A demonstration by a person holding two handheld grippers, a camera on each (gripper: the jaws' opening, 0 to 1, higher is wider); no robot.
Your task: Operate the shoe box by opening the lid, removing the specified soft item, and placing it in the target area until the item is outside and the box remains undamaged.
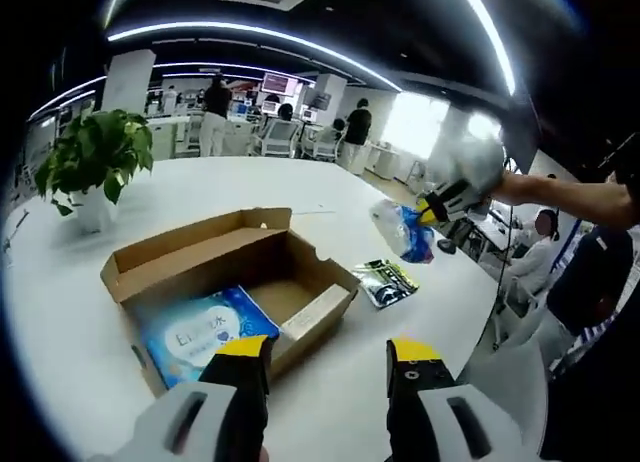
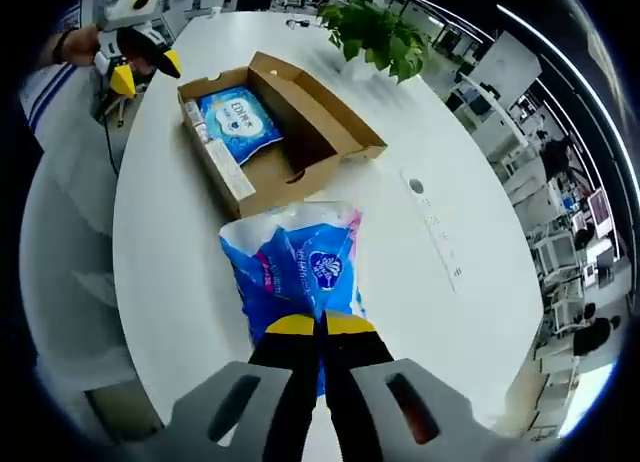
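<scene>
The brown shoe box (image 1: pixel 322 269) lies open on the white table, its lid folded back. Inside rests a blue tissue pack (image 1: pixel 205 332). My left gripper (image 1: pixel 328 352) hovers open just in front of the box, with nothing between its jaws. To the right, above the table, my right gripper (image 1: pixel 447 208) carries a soft blue-and-white pack (image 1: pixel 403 232). In the right gripper view, my right gripper (image 2: pixel 320 327) is shut on that pack (image 2: pixel 295 267), which hangs over the table short of the box (image 2: pixel 330 112). The left gripper (image 2: pixel 147 72) shows beyond the box, open.
A dark green packet (image 1: pixel 385 280) lies on the table right of the box. A white strip (image 2: pixel 228 167) sits along one box wall. A potted plant (image 1: pixel 95 162) stands at the far side. People and desks are in the background.
</scene>
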